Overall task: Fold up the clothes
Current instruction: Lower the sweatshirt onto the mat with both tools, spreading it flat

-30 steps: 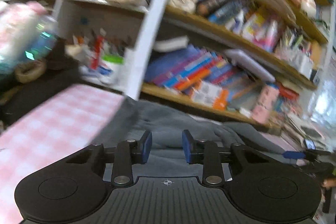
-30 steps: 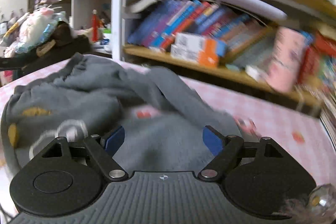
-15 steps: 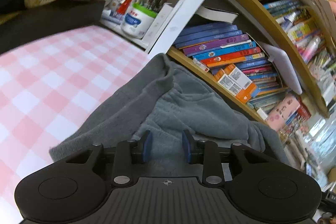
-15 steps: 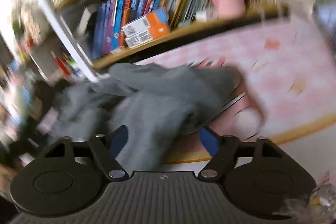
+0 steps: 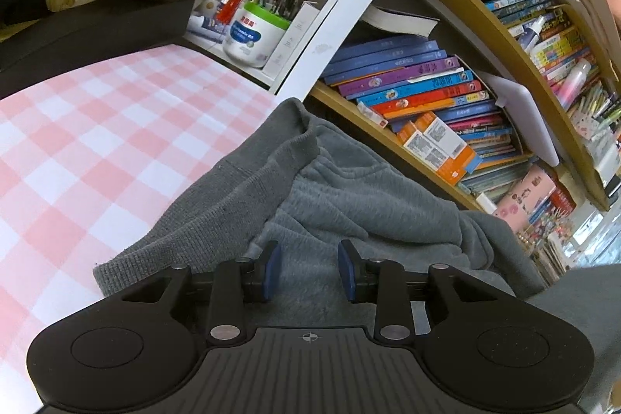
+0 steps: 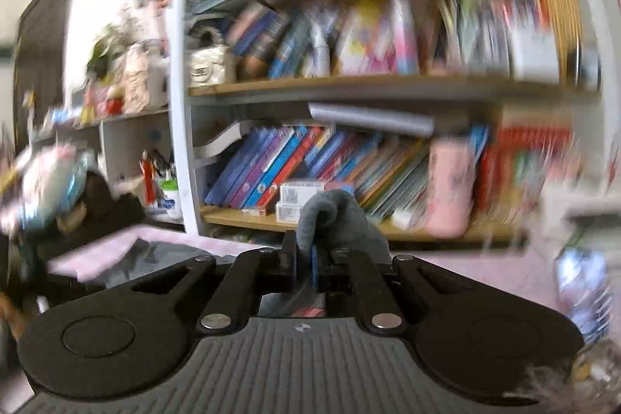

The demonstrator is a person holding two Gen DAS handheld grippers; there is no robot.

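Grey garment (image 5: 349, 189) looks like soft fleecy cloth with ribbed knit hems; checked tablecloth (image 5: 97, 142) is smooth and matt, shelves (image 5: 446, 177) wood.

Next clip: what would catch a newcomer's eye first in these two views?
Probably the crumpled grey garment on the pink checked tablecloth, lying under the open left gripper. Next, the right gripper, shut on a bunch of the grey cloth. Behind both stands a crammed bookshelf of bright books.
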